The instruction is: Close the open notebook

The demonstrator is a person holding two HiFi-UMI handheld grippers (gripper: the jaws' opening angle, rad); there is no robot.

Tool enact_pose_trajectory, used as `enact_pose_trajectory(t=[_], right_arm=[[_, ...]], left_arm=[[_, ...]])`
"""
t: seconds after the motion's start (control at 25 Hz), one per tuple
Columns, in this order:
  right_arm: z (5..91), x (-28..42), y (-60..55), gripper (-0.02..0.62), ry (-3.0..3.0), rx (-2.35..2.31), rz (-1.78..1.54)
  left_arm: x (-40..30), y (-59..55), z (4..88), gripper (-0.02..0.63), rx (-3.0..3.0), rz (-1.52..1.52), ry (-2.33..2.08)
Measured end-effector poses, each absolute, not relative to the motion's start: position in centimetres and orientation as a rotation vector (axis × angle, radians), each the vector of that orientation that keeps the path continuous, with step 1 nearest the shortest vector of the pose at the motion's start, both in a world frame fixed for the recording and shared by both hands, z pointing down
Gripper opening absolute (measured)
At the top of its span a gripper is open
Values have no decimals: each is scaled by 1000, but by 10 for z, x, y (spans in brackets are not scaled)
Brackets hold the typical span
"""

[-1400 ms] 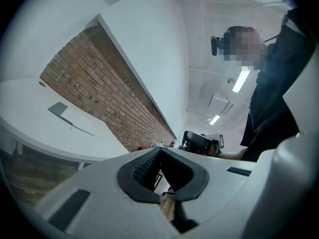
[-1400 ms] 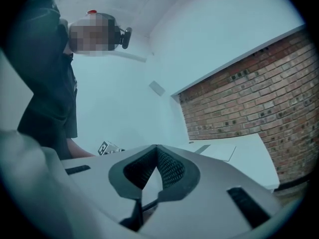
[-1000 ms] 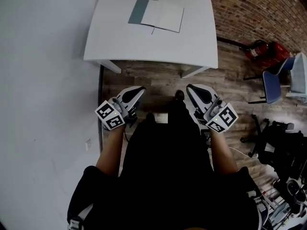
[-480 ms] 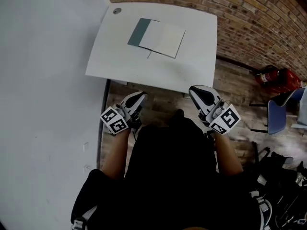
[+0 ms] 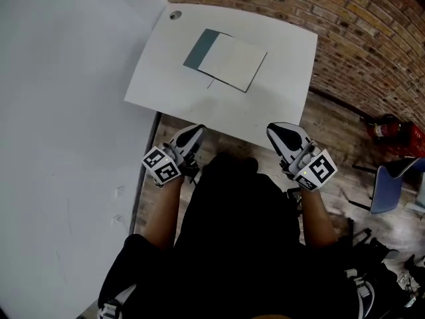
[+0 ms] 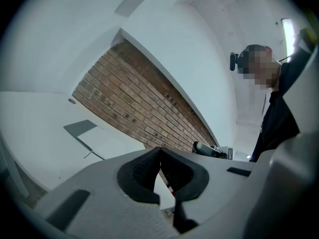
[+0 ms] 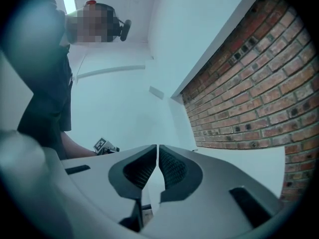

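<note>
White wall (image 5: pixel 60 111): plain, fills the left side; the table's left edge stands just beside it.
Brick wall (image 5: pixel 372 38): red-brown, runs along the table's far edge and off to the right.
Wooden floor (image 5: pixel 332 128): bare planks to the right of the table, open room there.
Table (image 5: pixel 166 78): white, bare around the notebook on every side.
Person (image 5: pixel 232 244): dark clothing, standing at the table's near edge.
Chair (image 5: pixel 388 188): blue, well apart on the right.
Notebook (image 5: pixel 232 62): lies open on the far middle of the table, dark teal cover at its left, pale page at its right; any writing is too small to tell.
Left gripper (image 5: pixel 194 133): jaws closed on nothing, at the near edge, well apart from the notebook.
Right gripper (image 5: pixel 280 131): jaws together, empty, at the same edge.
Marker cubes (image 5: pixel 161 165): black-and-white square patterns.
</note>
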State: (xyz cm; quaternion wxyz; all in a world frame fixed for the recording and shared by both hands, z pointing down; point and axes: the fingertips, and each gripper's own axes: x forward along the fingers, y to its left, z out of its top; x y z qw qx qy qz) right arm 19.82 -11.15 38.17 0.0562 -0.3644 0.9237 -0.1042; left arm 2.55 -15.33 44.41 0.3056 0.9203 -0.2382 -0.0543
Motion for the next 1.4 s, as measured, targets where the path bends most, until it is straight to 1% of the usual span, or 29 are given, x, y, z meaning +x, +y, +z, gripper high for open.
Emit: enact_pose_trajectory(t=[0.08, 0.2, 0.24, 0.6, 0.88, 0.92, 1.0, 1.04, 1.2, 1.4], right_arm=[[387, 204, -119, 9, 2804, -1143, -335], [397, 209, -131, 60, 2826, -1171, -367], [399, 210, -135, 64, 2835, -1173, -374], [397, 210, -202, 64, 2910, -1231, -379], [383, 188, -274, 64, 2953, -1256, -347], [385, 186, -282, 64, 2957, -1266, -353], [387, 180, -297, 64, 2940, -1277, -388], [389, 178, -304, 64, 2930, -1284, -408], [403, 172, -320, 64, 2910, -1302, -470], [425, 174, -321, 64, 2924, -1309, -576]], left_arm=[[25, -164, 447, 15, 2417, -142, -660], [21, -187, 454, 17, 2379, -160, -715], [18, -197, 458, 17, 2364, -171, -737], [2, -285, 492, 18, 2258, -229, -835], [-1, -343, 529, 18, 2117, -233, -820], [1, -349, 536, 24, 2091, -228, -810], [9, -357, 552, 94, 2042, -209, -783], [12, -360, 559, 109, 2016, -202, -771], [20, -377, 581, 120, 1913, -194, -771], [21, -377, 607, 177, 1768, -113, -822]])
